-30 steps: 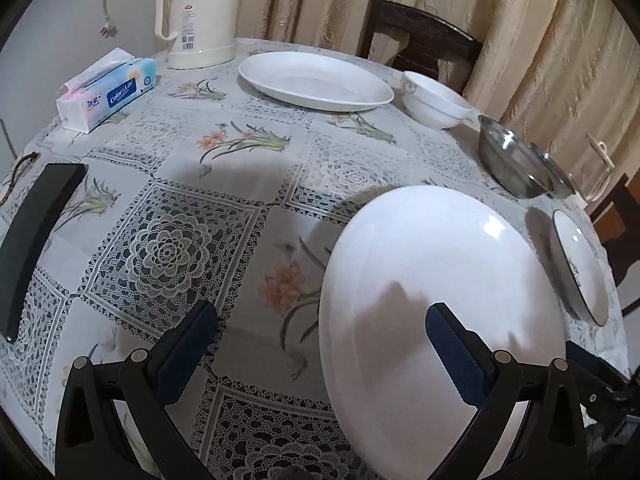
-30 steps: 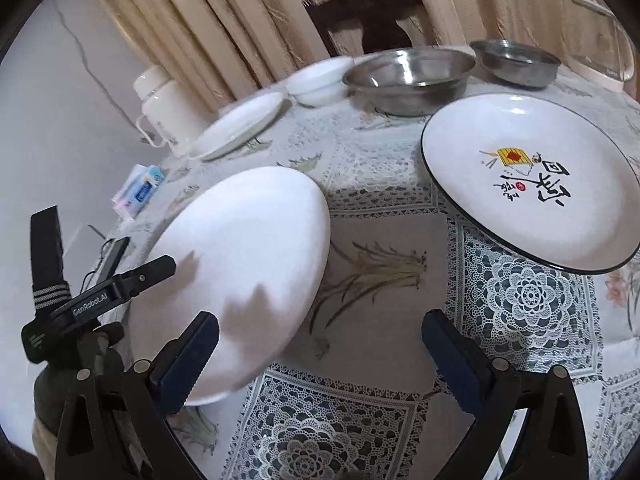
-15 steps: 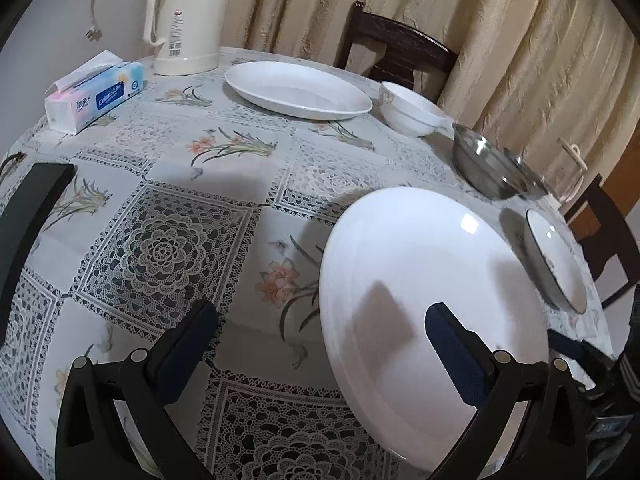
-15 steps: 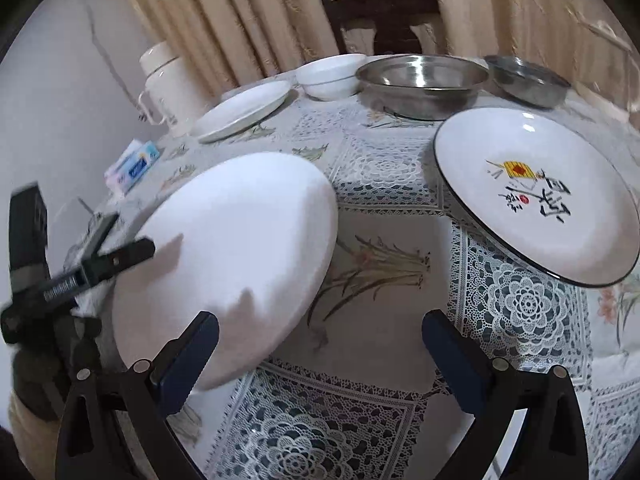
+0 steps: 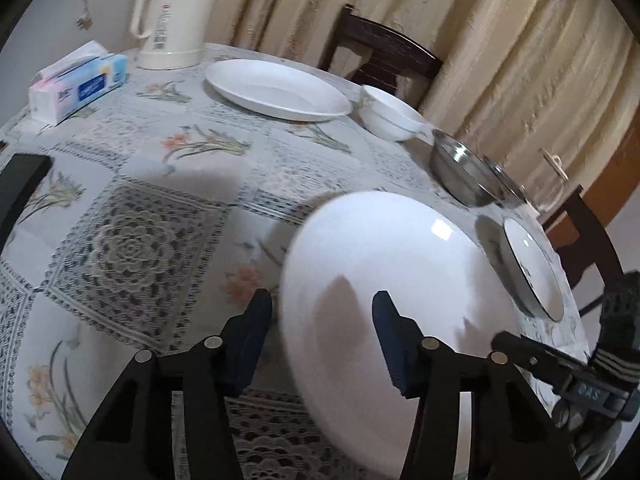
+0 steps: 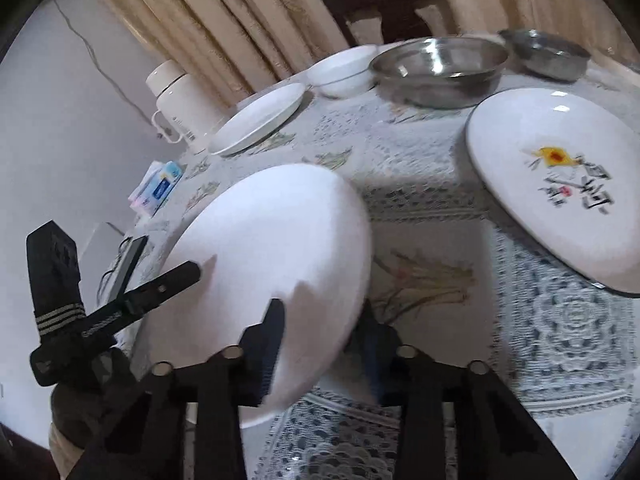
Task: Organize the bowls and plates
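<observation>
Both grippers straddle the near rim of the large white plate (image 5: 384,280), which lies at the near edge of the table (image 5: 168,216). The left gripper (image 5: 320,336) has one pad on each side of the left rim; whether it is clamped cannot be told. The right gripper (image 6: 324,340) likewise brackets the right rim, closure unclear. Judged from the layout, little is organized: the second white plate (image 5: 276,90), white bowls (image 5: 390,114), steel bowl (image 6: 438,66), small steel bowl (image 6: 548,52) and printed plate (image 6: 560,184) all sit separately, unstacked.
</observation>
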`<state>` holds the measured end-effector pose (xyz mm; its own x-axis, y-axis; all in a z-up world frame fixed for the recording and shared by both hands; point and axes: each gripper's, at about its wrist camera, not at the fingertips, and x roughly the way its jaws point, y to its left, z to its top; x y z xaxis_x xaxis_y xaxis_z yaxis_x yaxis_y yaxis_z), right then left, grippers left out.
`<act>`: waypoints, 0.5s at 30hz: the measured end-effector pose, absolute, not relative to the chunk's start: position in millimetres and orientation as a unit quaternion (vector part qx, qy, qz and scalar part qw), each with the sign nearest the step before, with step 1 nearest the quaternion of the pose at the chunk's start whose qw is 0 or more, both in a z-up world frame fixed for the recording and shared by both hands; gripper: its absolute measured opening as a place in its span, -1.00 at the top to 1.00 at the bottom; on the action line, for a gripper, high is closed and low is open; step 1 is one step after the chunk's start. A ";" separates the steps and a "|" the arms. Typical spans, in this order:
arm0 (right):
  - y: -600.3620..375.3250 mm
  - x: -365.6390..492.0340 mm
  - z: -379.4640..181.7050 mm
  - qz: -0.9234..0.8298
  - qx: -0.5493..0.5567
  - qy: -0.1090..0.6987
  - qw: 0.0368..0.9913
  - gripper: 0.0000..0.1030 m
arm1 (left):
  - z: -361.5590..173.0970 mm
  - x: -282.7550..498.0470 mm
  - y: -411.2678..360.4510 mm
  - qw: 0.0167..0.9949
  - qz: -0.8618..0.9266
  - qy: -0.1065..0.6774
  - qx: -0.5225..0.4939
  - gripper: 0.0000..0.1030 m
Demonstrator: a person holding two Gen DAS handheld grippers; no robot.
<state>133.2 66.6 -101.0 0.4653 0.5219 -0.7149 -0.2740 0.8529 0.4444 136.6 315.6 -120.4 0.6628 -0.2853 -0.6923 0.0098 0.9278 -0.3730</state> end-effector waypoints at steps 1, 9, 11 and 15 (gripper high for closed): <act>68.1 132.6 -100.8 0.232 0.131 0.458 0.848 0.31 | -120.8 137.2 312.5 0.894 -0.088 0.405 -0.170 0.07; 69.5 130.4 -99.8 0.229 0.109 0.449 0.857 0.39 | -122.0 135.3 312.8 0.900 -0.087 0.393 -0.168 0.08; 70.7 128.0 -98.4 0.226 0.101 0.444 0.861 0.39 | -121.5 134.3 311.8 0.902 -0.085 0.390 -0.163 0.08; 67.0 122.1 -93.2 0.229 0.104 0.434 0.865 0.39 | -116.3 128.2 307.2 0.910 -0.082 0.379 -0.148 0.08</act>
